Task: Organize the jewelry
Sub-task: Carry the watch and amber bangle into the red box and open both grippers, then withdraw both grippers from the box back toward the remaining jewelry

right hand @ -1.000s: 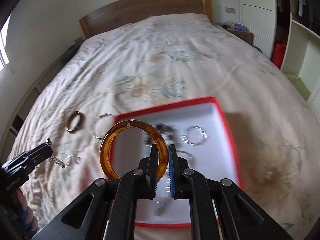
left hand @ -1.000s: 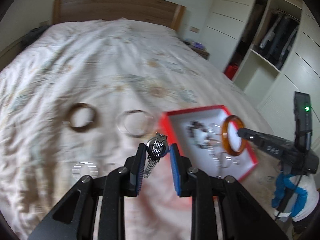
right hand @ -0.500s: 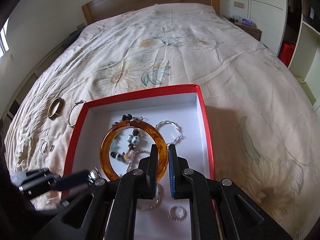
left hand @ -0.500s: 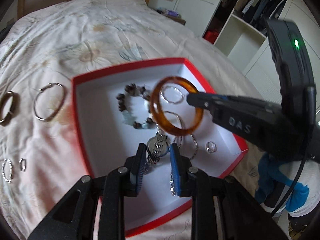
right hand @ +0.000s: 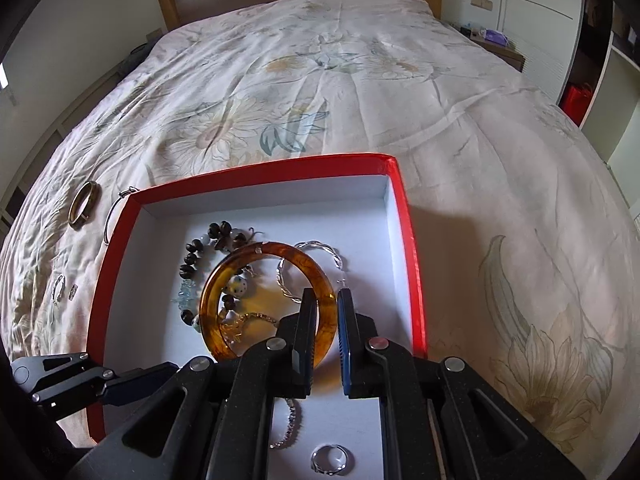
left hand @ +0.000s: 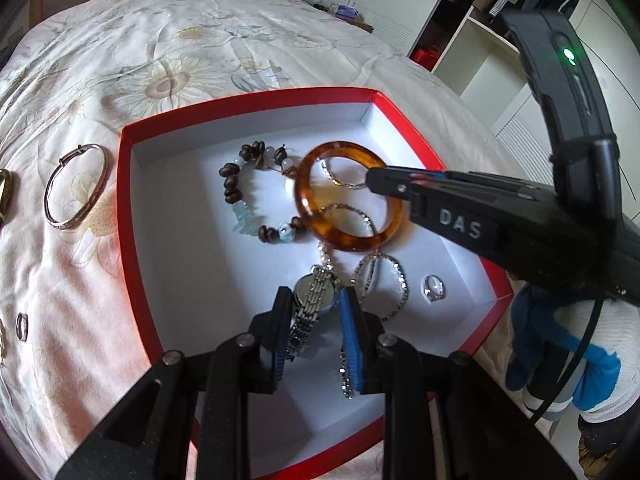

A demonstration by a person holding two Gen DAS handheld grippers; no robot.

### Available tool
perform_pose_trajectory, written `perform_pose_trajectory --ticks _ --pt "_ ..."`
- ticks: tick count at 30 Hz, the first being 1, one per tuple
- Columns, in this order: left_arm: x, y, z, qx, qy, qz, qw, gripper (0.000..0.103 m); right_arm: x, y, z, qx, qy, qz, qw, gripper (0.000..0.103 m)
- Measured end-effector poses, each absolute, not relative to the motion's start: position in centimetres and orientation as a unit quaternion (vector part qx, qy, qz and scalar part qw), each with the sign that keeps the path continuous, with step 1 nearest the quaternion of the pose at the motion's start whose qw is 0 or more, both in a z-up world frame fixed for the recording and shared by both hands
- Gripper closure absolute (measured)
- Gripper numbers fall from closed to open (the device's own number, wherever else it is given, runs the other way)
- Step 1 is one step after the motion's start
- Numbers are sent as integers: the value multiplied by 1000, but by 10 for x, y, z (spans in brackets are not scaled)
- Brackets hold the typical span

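Over the red box (left hand: 124, 216) on the bed (right hand: 360, 80), both tongs are clenched on jewelry. The left tongs (left hand: 314, 322) grip a silver watch (left hand: 314, 294) by its case, just above the white floor of the box. The right tongs (right hand: 325, 320) pinch the rim of an amber bangle (right hand: 264, 300), held above a beaded bracelet (left hand: 240, 200) and thin silver bangles. More bangles and small rings lie on the bedspread left of the box.
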State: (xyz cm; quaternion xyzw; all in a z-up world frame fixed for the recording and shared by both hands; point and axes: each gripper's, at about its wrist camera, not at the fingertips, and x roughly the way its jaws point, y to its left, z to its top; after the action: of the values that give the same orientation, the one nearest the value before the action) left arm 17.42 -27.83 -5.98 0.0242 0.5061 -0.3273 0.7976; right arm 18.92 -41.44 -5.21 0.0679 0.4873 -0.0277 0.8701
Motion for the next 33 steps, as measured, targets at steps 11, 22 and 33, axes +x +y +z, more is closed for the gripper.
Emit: perform_pose_trajectory --ticks 11,22,33 --pt "162 -276 -35 10 503 -334 797 79 148 -422 -14 80 459 -43 884 78" --pt "118 -231 17 8 468 -313 826 77 89 -403 31 101 425 -27 899 78" --pt "82 -136 37 7 457 -229 860 77 47 -347 59 100 399 24 911 78"
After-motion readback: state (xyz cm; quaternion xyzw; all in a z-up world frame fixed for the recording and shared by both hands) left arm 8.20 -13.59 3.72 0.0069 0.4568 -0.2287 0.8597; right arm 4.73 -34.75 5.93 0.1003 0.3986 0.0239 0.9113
